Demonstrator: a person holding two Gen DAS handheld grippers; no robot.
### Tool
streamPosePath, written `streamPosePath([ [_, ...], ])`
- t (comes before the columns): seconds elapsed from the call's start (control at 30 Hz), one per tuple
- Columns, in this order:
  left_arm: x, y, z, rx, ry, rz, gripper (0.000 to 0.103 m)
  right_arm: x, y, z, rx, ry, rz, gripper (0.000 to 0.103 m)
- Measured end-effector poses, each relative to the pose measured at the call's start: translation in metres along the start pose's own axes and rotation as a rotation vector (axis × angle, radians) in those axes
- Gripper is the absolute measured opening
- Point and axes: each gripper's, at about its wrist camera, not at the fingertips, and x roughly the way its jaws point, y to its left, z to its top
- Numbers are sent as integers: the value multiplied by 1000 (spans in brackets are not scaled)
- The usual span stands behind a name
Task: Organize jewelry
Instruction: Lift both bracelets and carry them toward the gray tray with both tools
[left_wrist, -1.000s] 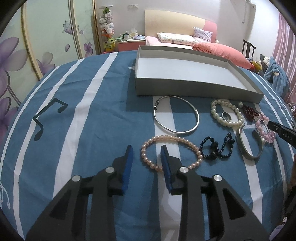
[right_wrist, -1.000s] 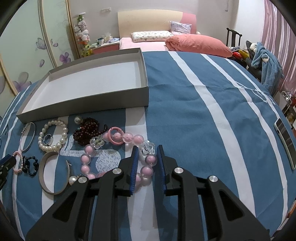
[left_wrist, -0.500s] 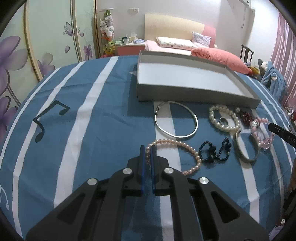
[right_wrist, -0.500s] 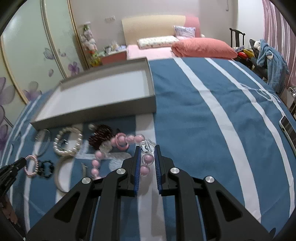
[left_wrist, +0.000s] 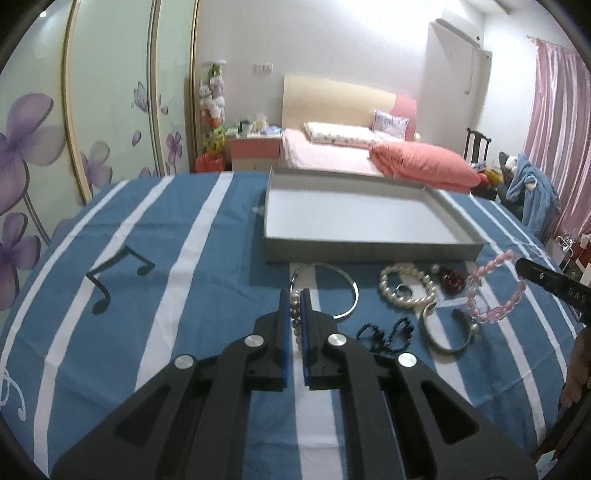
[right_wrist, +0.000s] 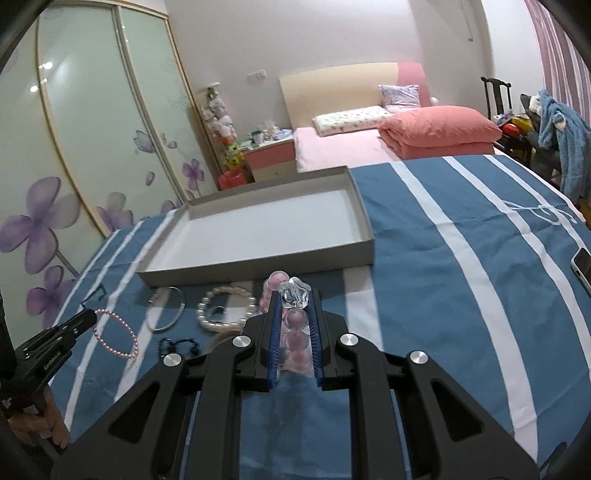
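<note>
So both claws had a bracelet each at this point. Nearest the left camera, the left gripper (left_wrist: 294, 295) was pinched almost fully closed on a thin bracelet of small pink pearls (right_wrist: 117, 336), with a few beads peeking out between the blue pads. From the right camera you could see the loop dangling off its tip above the blue-and-white striped cloth (left_wrist: 147, 258), so it was clear of the surface, ready to carry I'd guess.

Same deal on the other side: the right gripper (right_wrist: 293, 299) was closed only as far as the beads allowed, on a chunky bracelet of big pink beads with a clear flower-shaped charm (left_wrist: 495, 291), charm sitting right at the fingertips. Its loop hung free in the air too.

Further out, the rest lay loose on the cloth in a rough row: a black bead bracelet (left_wrist: 386, 332), a wide silver cuff bangle (left_wrist: 443, 332), a thin silver wire hoop (left_wrist: 347, 291), a white pearl bracelet (left_wrist: 406, 288) with a small ring inside it, and a dark red bead cluster (left_wrist: 451, 279).

Just past those sat the shallow grey cardboard tray (left_wrist: 369, 251), nothing in it as far as I could tell. Probably where both bracelets were headed.
</note>
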Motion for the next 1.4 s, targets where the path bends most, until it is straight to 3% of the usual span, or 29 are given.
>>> streamPosePath([
  [0.33, -22, -14, 6, 20, -100, 14, 6, -14, 18, -2, -7, -45, 22, 15],
  [0.87, -31, -26, 27, 66, -187, 11, 6, -30, 48, 17, -69, -189, -6, 15],
  [1.1, -20, -35, 52, 76, -233, 7, 6, -22, 56, 41, -90, -266, -34, 15],
  [1.4, 18, -44, 80, 69, -225, -9, 6, 16, 44, 67, -52, -239, -38, 15],
])
